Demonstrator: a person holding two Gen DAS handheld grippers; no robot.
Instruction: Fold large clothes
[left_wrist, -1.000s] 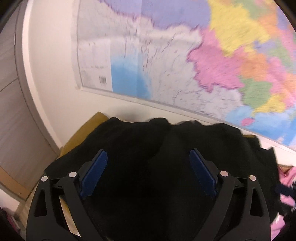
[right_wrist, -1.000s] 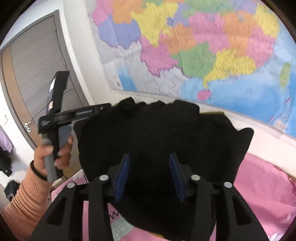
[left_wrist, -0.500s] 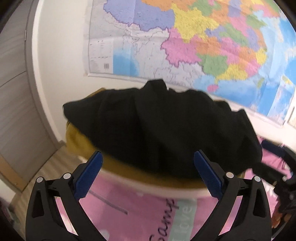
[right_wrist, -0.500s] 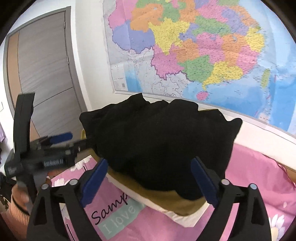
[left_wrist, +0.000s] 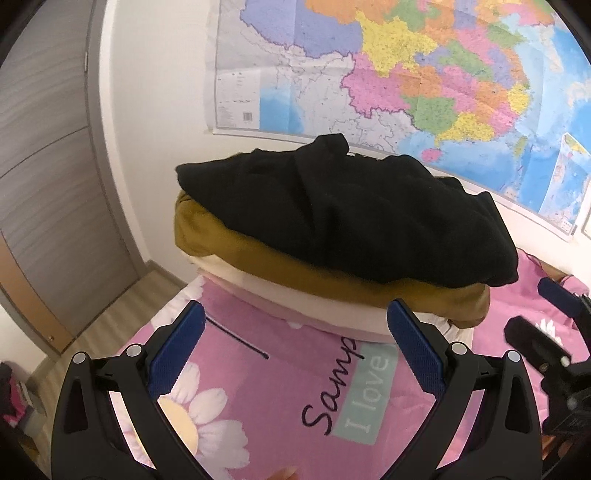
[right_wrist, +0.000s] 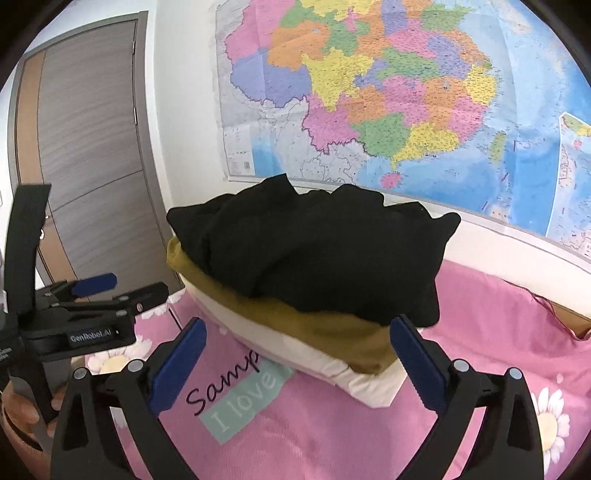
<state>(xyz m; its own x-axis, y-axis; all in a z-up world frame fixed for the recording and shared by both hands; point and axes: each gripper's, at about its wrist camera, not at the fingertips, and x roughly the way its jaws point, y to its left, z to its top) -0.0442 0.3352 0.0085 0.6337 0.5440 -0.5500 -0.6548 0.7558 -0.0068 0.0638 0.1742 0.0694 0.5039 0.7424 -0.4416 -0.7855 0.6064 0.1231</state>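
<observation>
The folded black garment (right_wrist: 314, 258) lies on top of the stack, over a mustard one (right_wrist: 317, 328) and a cream one (right_wrist: 332, 365), at the wall end of the pink bedsheet (right_wrist: 332, 435) below the map (right_wrist: 388, 92). That looks like the set-down spot for finished pieces. The left gripper (left_wrist: 295, 354) hangs released in front of the stack. The right gripper (right_wrist: 295, 360) has just been opening (nothing between its pads) and also stands clear of the cloth.
</observation>
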